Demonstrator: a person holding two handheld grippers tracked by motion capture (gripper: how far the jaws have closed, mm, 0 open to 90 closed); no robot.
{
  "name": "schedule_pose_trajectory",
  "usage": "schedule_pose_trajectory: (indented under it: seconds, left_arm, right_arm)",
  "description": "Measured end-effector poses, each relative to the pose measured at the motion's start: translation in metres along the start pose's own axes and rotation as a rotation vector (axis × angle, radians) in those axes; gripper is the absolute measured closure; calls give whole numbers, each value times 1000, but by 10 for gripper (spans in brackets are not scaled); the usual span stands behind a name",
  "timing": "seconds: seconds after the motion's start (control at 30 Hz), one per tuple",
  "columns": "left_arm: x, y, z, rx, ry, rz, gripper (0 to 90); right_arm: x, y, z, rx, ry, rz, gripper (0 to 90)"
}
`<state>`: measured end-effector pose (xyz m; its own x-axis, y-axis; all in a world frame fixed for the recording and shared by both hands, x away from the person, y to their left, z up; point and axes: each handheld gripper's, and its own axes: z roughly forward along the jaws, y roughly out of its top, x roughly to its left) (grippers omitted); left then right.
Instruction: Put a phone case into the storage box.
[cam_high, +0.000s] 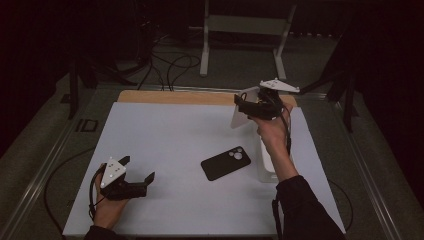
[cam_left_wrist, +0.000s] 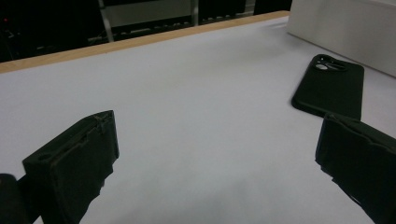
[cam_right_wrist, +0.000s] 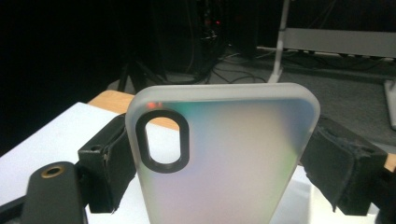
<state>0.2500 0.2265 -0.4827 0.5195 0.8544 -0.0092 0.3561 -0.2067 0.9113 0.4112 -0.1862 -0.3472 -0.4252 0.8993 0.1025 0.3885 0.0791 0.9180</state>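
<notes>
right gripper: right gripper (cam_high: 248, 107) held up over the far right part of the white table sheet (cam_high: 165, 145), clamped on one frosted translucent phone case with a black-ringed camera cutout (cam_right_wrist: 224, 154); a pad presses each long edge of the case (cam_high: 239, 117)
held case pose: upright between the jaws, cutout end up, in the right gripper view; lifted clear of the sheet, beyond and slightly right of the black phone
left gripper: left gripper (cam_high: 141, 172) low over the near left of the sheet, well left of the black phone; jaws wide apart, nothing between them, bare sheet in the gap in the left gripper view (cam_left_wrist: 215, 154)
black phone: one black phone in a matte case, camera side up (cam_high: 226, 162), flat on the sheet right of centre; landmark for the rest; also seen at (cam_left_wrist: 329, 86)
white box: one white rectangular box (cam_high: 265, 165), just right of the black phone, partly hidden by the right forearm; its side wall at (cam_left_wrist: 345, 28)
counts: two grippers, one frosted case, one black phone, one white box
table: wooden edge strip (cam_high: 175, 96) beyond the phone, at the far end of the sheet
</notes>
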Motion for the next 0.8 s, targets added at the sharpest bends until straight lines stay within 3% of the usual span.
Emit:
schedule_pose_trajectory:
  seconds: [0.2, 0.8]
  left_arm:
    - [0, 0, 1, 5, -1, -3, 2]
    - [0, 0, 0, 1, 1, -2, 2]
  right_arm:
    - [-17, 4, 2, -1, -35, 30, 169]
    - [-51, 3, 10, 22, -162, 53, 169]
